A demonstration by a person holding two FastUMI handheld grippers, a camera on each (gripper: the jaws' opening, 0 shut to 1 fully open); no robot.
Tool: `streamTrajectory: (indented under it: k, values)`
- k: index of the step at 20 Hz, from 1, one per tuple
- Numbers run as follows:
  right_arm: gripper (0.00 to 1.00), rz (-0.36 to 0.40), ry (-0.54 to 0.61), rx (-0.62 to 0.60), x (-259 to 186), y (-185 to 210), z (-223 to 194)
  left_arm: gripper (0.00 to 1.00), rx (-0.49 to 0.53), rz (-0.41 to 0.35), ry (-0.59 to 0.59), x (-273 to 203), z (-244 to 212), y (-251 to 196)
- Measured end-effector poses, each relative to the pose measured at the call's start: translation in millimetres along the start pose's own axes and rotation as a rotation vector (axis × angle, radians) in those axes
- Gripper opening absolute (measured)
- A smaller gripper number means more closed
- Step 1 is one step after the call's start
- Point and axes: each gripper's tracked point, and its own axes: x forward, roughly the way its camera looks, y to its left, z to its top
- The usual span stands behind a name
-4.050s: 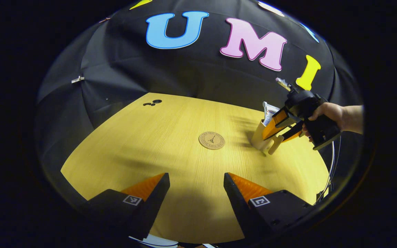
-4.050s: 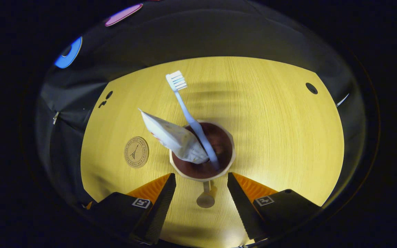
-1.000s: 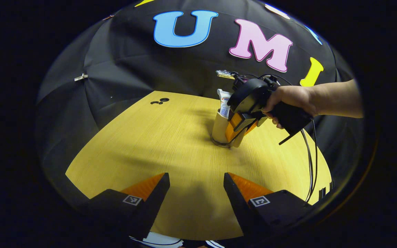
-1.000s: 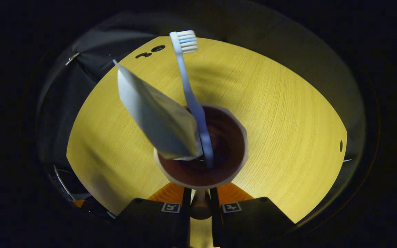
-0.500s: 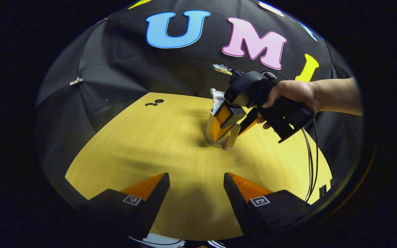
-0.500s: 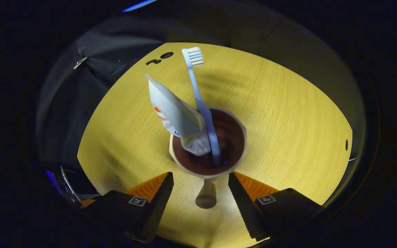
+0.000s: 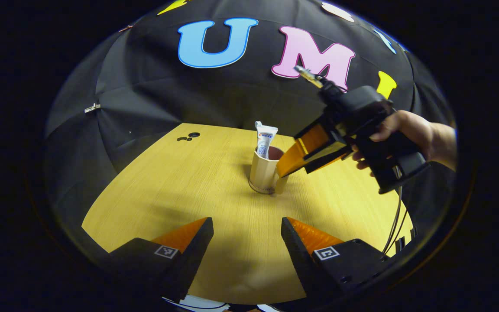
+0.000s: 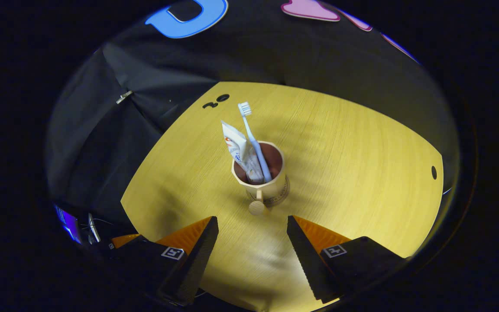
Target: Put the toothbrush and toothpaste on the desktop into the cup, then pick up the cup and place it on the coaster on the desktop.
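Yellow wooden desktop [image 8: 340,143]; beige handled cup [image 8: 269,184] at centre, rigid, top-heavy: grip handle at 6 o'clock. Both grippers [image 8: 251,242] [image 7: 247,242] spread, empty.

A yellow wood-grain worktop [image 7: 167,186] is lying under the light, its grain running in fine lines. Near its far left corner a few small dark round holes [image 7: 189,137] are showing. Black cloth [image 7: 154,95] is hanging behind as the booth's wall, and a small metal clip [image 7: 92,108] is pinching a fold in it.
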Motion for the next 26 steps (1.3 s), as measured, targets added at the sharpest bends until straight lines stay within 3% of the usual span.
streamTrajectory:
  k: [7,16,21,26]
  values:
    - [0.99,-0.055,-0.306,0.083,-87.4,-32.8,11.6,0.98,0.035,-0.003,-0.113,-8.2,37.0,-20.4]
    - [0.98,-0.294,-0.662,0.068,-201.5,-86.5,-13.0,0.98,0.081,-0.071,-0.259,-39.7,99.4,-81.9]
    - [0.98,-0.328,-0.765,0.132,-231.8,-60.7,-43.3,0.98,0.139,-0.16,-0.376,-65.0,124.0,-113.3]
    - [0.99,-0.35,-0.731,0.116,-225.4,-12.1,-67.4,0.98,0.132,-0.216,-0.444,-105.0,135.3,-102.6]
